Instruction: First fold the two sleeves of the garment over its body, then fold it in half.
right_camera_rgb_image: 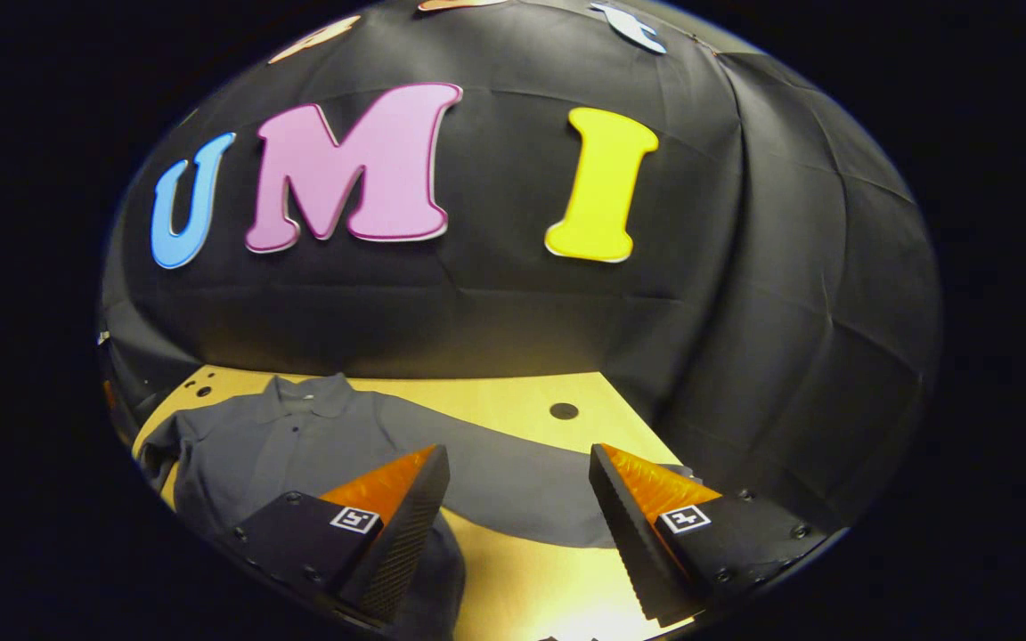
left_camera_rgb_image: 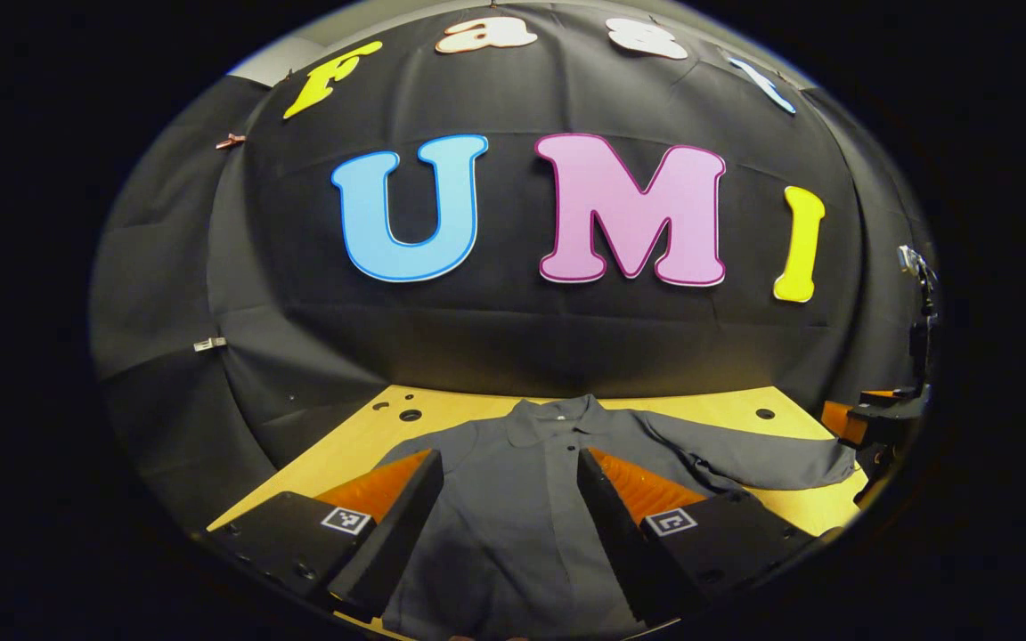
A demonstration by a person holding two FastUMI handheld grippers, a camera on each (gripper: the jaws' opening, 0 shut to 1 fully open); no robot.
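The grey garment (left_camera_rgb_image: 513, 499) lies flat on the wooden table (left_camera_rgb_image: 362, 445), collar toward the booth wall. The left gripper (left_camera_rgb_image: 508, 507) hovers over the garment's body, fingers spread wide, holding nothing. The right gripper (right_camera_rgb_image: 517, 507), likewise spread, hangs above the outstretched sleeve (right_camera_rgb_image: 513, 490), which seems to lie unfolded beside the body.

- Left claw (left_camera_rgb_image: 506, 499): two wedge-shaped fingers with ribbed inner pads, each on a blocky base.
- A small square white tag with a coded black pattern sits on each base; round screw heads along the base edges.
- Right claw (right_camera_rgb_image: 517, 503): same build, with ribbed pads, one square tag per base, and screws near the edges.
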